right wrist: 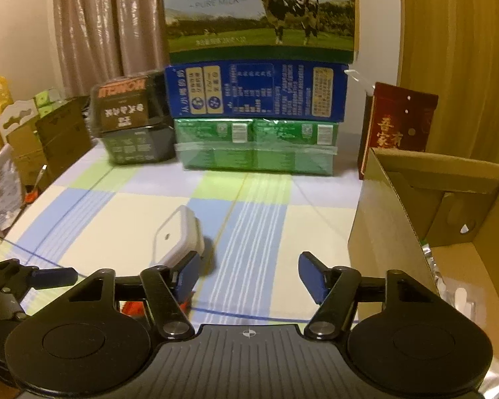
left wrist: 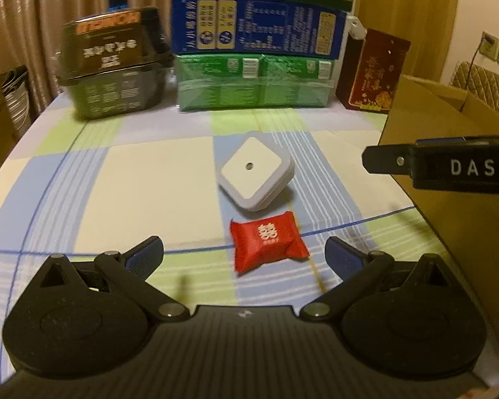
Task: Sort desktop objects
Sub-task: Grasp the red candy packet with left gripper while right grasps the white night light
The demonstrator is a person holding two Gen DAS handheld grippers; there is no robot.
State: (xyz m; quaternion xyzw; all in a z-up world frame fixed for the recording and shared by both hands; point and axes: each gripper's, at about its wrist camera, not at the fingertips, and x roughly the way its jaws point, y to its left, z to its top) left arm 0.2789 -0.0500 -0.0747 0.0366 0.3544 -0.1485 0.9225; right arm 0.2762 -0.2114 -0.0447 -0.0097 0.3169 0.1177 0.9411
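1. Checked pastel cloth (left wrist: pixel 143 173) covered the table; stacked milk cartons (right wrist: pixel 259 16) reading "PURE MILK" stood at the back.
2. An open brown cardboard box (right wrist: pixel 399 206) sat at the right.
3. The left gripper (left wrist: pixel 244 252) hovered low, jaws wide apart and empty, the red foil candy packet (left wrist: pixel 267 245) lying between its fingertips.
4. The right gripper (right wrist: pixel 249 274), marked "DAS", was also spread and empty.
5. The white square plastic plug-in device (left wrist: pixel 254 176) lay just beyond the packet.

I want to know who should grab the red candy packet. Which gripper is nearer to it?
Left. The left gripper is open just short of the red candy packet. The right gripper is off to the packet's right, beside the cardboard box.
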